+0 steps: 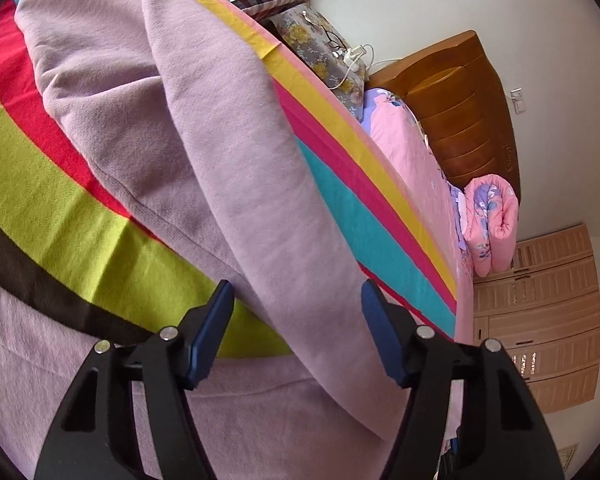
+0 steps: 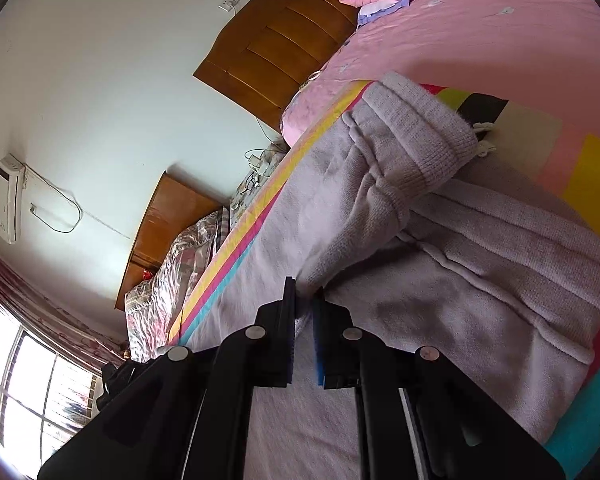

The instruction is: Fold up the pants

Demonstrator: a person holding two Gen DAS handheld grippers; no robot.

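Lilac sweatpants (image 1: 220, 140) lie spread on a bright striped blanket (image 1: 40, 208) on the bed. In the left wrist view a raised fold of one leg runs down between the blue pads of my left gripper (image 1: 298, 300). The jaws stand apart around the fold and show no squeeze on it. In the right wrist view my right gripper (image 2: 305, 292) is shut on a pinch of the pants (image 2: 460, 260) at its tips. The ribbed waistband (image 2: 420, 140) is lifted and folded over beyond it, with a white drawstring (image 2: 484, 136) at its end.
The blanket (image 2: 236, 248) covers a pink sheet (image 1: 412, 148). A wooden headboard (image 1: 460, 112) and a rolled pink quilt (image 1: 492, 224) are at the bed's end. A bedside stand (image 1: 320, 48) holds glasses and chargers. A wardrobe (image 1: 548, 320) and a window (image 2: 32, 380) are beyond.
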